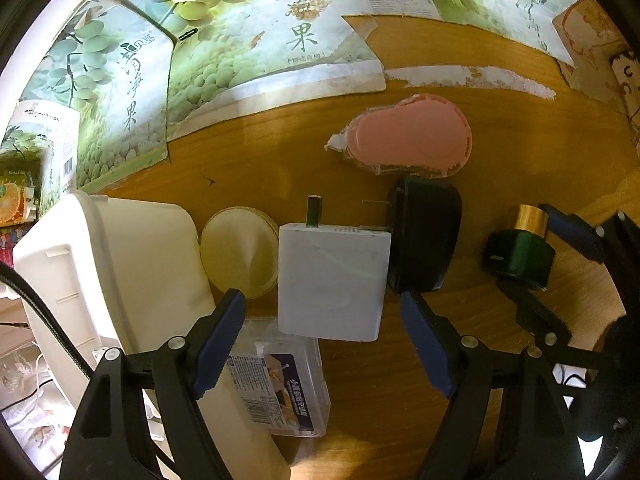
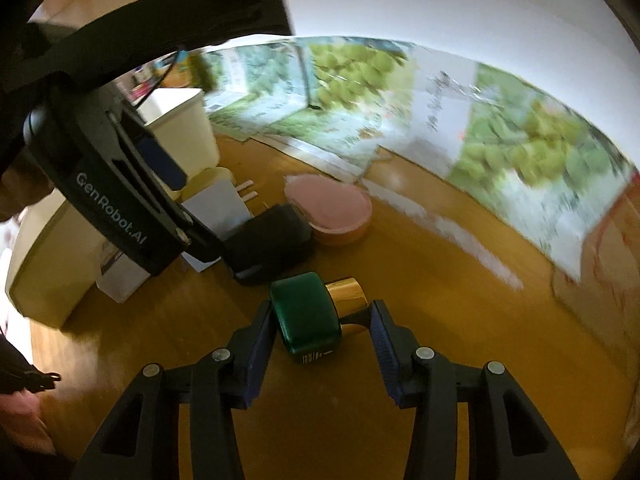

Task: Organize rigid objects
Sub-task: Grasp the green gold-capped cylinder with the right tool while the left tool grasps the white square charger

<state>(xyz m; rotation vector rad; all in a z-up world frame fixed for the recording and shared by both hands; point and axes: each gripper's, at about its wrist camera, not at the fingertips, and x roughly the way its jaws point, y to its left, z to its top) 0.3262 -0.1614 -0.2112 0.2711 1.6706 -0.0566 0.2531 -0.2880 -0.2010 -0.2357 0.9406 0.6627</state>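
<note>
Right wrist view: green bottle [image 2: 306,316] lies between the right gripper's [image 2: 322,336] open jaws, touching its left finger.

Flattened grape-printed cartons [image 1: 240,40] cover the top of the left wrist frame, lying on a wooden desk [image 1: 520,120]. A torn white paper strip [image 1: 460,76] sticks to the desk at upper right.
</note>
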